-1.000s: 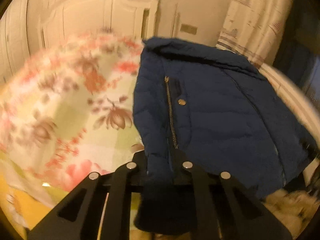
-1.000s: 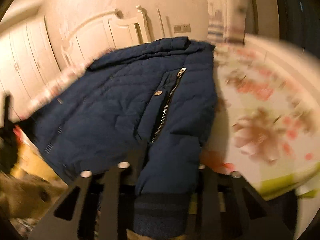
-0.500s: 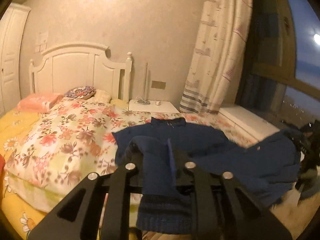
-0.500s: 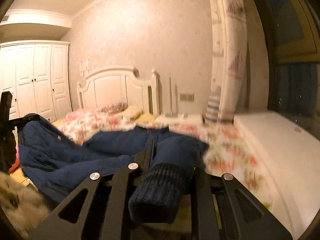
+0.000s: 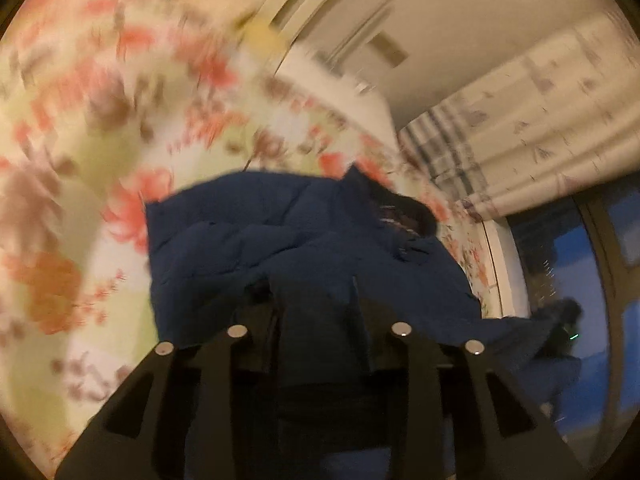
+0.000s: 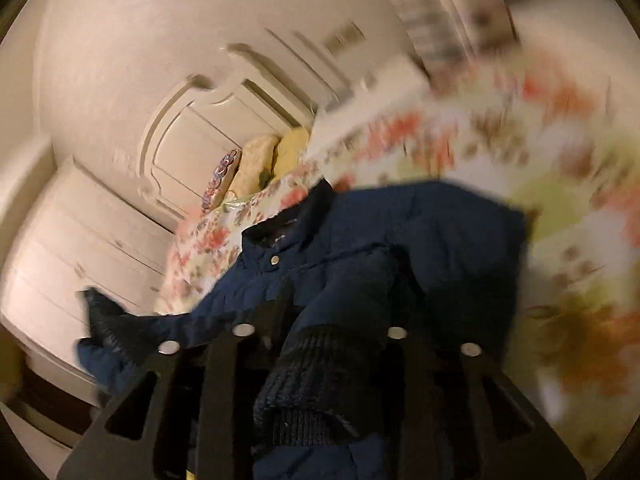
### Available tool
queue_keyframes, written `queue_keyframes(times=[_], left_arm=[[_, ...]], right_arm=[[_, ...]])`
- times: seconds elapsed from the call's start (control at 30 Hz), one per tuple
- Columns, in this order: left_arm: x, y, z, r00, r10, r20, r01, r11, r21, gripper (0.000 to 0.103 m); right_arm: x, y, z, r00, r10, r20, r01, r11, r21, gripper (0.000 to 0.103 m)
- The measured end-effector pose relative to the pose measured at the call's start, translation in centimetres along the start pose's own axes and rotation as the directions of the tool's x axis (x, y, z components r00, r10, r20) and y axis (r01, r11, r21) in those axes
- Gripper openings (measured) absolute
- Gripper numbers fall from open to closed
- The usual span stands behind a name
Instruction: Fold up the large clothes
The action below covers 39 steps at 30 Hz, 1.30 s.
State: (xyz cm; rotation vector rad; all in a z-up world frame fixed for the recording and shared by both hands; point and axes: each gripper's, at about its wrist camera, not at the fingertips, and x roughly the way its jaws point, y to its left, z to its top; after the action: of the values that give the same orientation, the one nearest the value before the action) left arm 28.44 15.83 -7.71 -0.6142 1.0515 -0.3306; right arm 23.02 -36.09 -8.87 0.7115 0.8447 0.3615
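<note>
With both my left gripper [image 5: 316, 312] and right gripper [image 6: 340, 320] clamped on the jacket [image 5: 248, 240] hem, I swing it evenly toward twelve o'clock onto the bedspread [image 5: 100, 152], corners level.

text: none legible | labels: none (both views motion-blurred) | numbers: none

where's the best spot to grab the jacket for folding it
Grip the jacket by its ribbed cuffs, coming in from the hem end toward the collar. The knit band is thick and bunched, so it should not slip like the puffy quilting. Both the right tongs and left tongs are already shut on sleeve ends this way.
</note>
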Motion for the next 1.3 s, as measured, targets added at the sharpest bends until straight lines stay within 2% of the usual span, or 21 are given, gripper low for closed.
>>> queue_keyframes(times=[0.03, 0.07, 0.13, 0.17, 0.2, 0.23, 0.27, 0.33, 0.4, 0.43, 0.47, 0.53, 0.6, 0.7, 0.77, 0.8, 0.9, 1.03, 1.17, 1.23, 1.3], left_arm=[[0.5, 1.0, 0.4, 0.999, -0.033, -0.012, 0.033, 0.999, -0.028, 0.040], [1.1, 2.4, 0.7, 0.995, -0.097, -0.024, 0.095, 0.993, -0.072, 0.044], [1.3, 3.8, 1.0, 0.984, -0.174, -0.022, 0.171, 0.980, -0.104, 0.059], [1.0, 4.2, 1.4, 0.984, -0.178, -0.016, 0.176, 0.980, -0.095, 0.062], [0.4, 4.1, 1.8, 0.994, -0.112, 0.004, 0.112, 0.992, -0.065, 0.068], [-0.6, 3.5, 2.4, 0.998, 0.011, 0.054, -0.011, 1.000, -0.016, 0.081], [-1.5, 2.7, 2.8, 0.991, 0.086, 0.099, -0.089, 0.996, 0.026, 0.081], [-4.1, 0.5, 4.0, 0.953, 0.217, 0.213, -0.245, 0.963, 0.115, 0.081], [-6.0, -1.6, 4.2, 0.905, 0.289, 0.311, -0.349, 0.924, 0.156, 0.084], [-6.6, -2.7, 4.0, 0.894, 0.288, 0.342, -0.366, 0.912, 0.188, 0.089], [-6.7, -3.4, 3.8, 0.898, 0.270, 0.348, -0.356, 0.910, 0.212, 0.091], [-6.1, -4.6, 2.7, 0.931, 0.188, 0.312, -0.281, 0.915, 0.289, 0.091], [-5.0, -4.7, 1.4, 0.946, 0.173, 0.274, -0.264, 0.901, 0.344, 0.091], [-2.8, -3.0, -1.0, 0.957, 0.198, 0.212, -0.270, 0.875, 0.401, 0.090], [-1.4, -1.4, -2.1, 0.955, 0.229, 0.189, -0.290, 0.857, 0.426, 0.088], [-0.6, -0.8, -2.3, 0.958, 0.230, 0.171, -0.283, 0.854, 0.437, 0.088], [0.4, 0.7, -2.7, 0.979, 0.179, 0.094, -0.202, 0.879, 0.431, 0.087], [1.3, -0.7, -2.1, 0.993, 0.080, 0.083, -0.108, 0.897, 0.428, 0.087], [3.5, -3.4, -1.3, 0.990, 0.121, 0.075, -0.142, 0.863, 0.485, 0.087], [5.1, -3.8, -0.6, 0.985, 0.162, 0.059, -0.170, 0.848, 0.502, 0.087], [6.3, -3.6, 0.2, 0.985, 0.166, 0.037, -0.162, 0.853, 0.495, 0.087]], right_arm=[[0.9, -1.4, 0.2, 0.998, 0.066, -0.004, -0.066, 0.997, 0.052, 0.072], [1.4, -2.5, 0.5, 0.989, 0.147, 0.010, -0.147, 0.984, 0.099, 0.098], [0.9, -4.1, 0.6, 0.973, 0.226, 0.054, -0.231, 0.963, 0.138, 0.099], [0.5, -4.5, 0.8, 0.975, 0.214, 0.061, -0.220, 0.966, 0.134, 0.099], [0.4, -4.6, 1.2, 0.985, 0.162, 0.059, -0.168, 0.978, 0.120, 0.099], [0.2, -4.4, 1.6, 0.996, 0.080, 0.048, -0.084, 0.993, 0.080, 0.099], [0.2, -4.3, 2.0, 0.998, 0.039, 0.041, -0.041, 0.998, 0.048, 0.099], [-0.3, -3.2, 2.5, 0.996, -0.078, 0.032, 0.080, 0.996, -0.049, 0.099], [-0.1, -1.9, 2.7, 0.987, -0.155, 0.038, 0.159, 0.975, -0.155, 0.099], [0.2, -1.3, 2.9, 0.983, -0.179, 0.040, 0.184, 0.963, -0.199, 0.099], [0.7, -0.4, 2.9, 0.976, -0.213, 0.040, 0.216, 0.942, -0.255, 0.099], [1.8, 0.3, 2.8, 0.972, -0.235, 0.025, 0.230, 0.919, -0.321, 0.099], [1.8, 0.6, 2.4, 0.976, -0.219, 0.016, 0.210, 0.908, -0.363, 0.099], [-1.4, 0.3, 2.2, 0.994, -0.060, 0.094, 0.091, 0.928, -0.362, 0.099], [-3.8, -0.6, 1.9, 0.987, 0.063, 0.145, -0.004, 0.927, -0.375, 0.099], [-3.9, -0.9, 2.0, 0.986, 0.067, 0.152, -0.004, 0.923, -0.385, 0.099], [-1.4, -1.6, 1.6, 0.993, -0.100, 0.068, 0.119, 0.896, -0.427, 0.099], [3.0, -0.9, 1.4, 0.991, -0.130, -0.031, 0.099, 0.868, -0.487, 0.099], [6.7, 1.4, 1.2, 0.978, -0.180, -0.108, 0.080, 0.797, -0.599, 0.099], [7.2, 1.7, 1.6, 0.973, -0.192, -0.125, 0.078, 0.790, -0.608, 0.099], [7.2, 1.4, 1.9, 0.974, -0.180, -0.136, 0.065, 0.801, -0.595, 0.093]])
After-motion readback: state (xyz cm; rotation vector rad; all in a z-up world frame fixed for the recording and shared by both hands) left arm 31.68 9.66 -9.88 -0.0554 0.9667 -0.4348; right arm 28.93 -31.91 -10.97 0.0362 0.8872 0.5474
